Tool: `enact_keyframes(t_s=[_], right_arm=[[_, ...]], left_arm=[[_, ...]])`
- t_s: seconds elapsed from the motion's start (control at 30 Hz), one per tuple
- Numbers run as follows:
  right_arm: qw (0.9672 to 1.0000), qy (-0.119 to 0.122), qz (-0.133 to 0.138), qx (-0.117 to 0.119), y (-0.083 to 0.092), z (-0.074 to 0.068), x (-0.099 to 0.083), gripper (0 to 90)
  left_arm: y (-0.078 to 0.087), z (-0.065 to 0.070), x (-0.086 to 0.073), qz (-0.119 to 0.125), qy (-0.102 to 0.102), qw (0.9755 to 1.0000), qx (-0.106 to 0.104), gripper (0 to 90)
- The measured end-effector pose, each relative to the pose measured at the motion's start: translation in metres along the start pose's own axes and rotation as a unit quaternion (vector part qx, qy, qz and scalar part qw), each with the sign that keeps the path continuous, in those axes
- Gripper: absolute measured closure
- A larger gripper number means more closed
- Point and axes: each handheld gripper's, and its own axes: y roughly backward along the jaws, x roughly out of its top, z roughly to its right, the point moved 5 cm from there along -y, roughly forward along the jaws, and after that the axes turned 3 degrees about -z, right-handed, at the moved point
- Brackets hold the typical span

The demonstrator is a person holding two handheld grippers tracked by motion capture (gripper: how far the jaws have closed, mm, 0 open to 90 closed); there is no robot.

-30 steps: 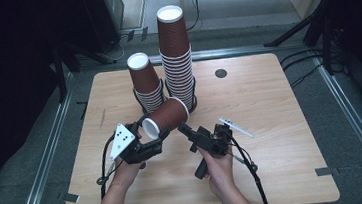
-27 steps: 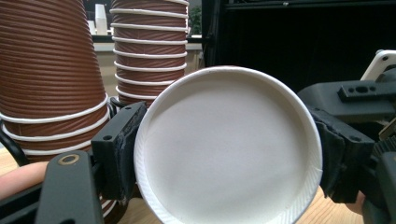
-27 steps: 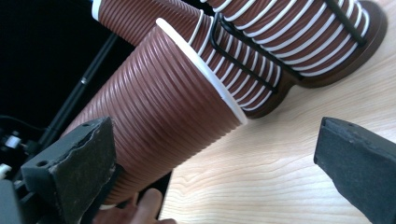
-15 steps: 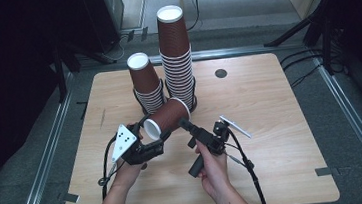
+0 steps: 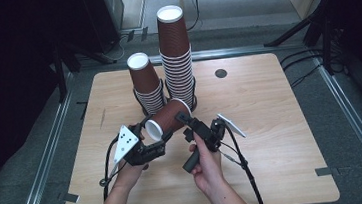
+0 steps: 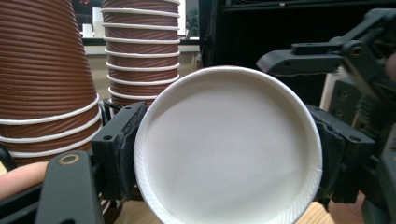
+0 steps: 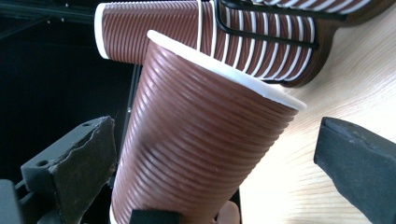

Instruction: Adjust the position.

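Left gripper view: jaws pinching cup (image 6: 229, 149).

A light wooden table (image 5: 283, 137) with rounded corners carries two upside-down stacks of brown ribbed paper cups. The tall stack (image 5: 175, 57) stands at about twelve o'clock from the table's middle, the short stack (image 5: 146, 82) just beside it at eleven. A small dark disc (image 5: 221, 73) lies at one o'clock.

We cannot see the brown paper cup's (image 6: 229, 144) ribbed wall in the left gripper view; its white base hides it. In the right gripper view the cup's (image 7: 196, 140) lower end is cut off by the bottom edge, and the cup stack (image 7: 261, 37) runs past the top.
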Motion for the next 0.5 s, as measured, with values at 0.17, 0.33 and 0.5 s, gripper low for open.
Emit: enact_keyframes(t_s=[0.17,0.33,0.5], right_arm=[[0.9998,-0.022,0.002,0.002,-0.005,0.001,0.002,0.0],[0.9989,-0.046,0.008,-0.001,-0.009,0.002,0.006,0.0],[0.9981,-0.061,0.006,0.001,-0.014,0.003,0.006,0.0]], left_arm=[[-0.001,0.002,-0.001,-0.001,-0.004,1.0,-0.002,22.4],[-0.001,0.004,-0.002,-0.001,-0.007,1.0,-0.004,22.4],[-0.002,0.006,-0.003,-0.001,-0.01,0.9999,-0.007,22.5]])
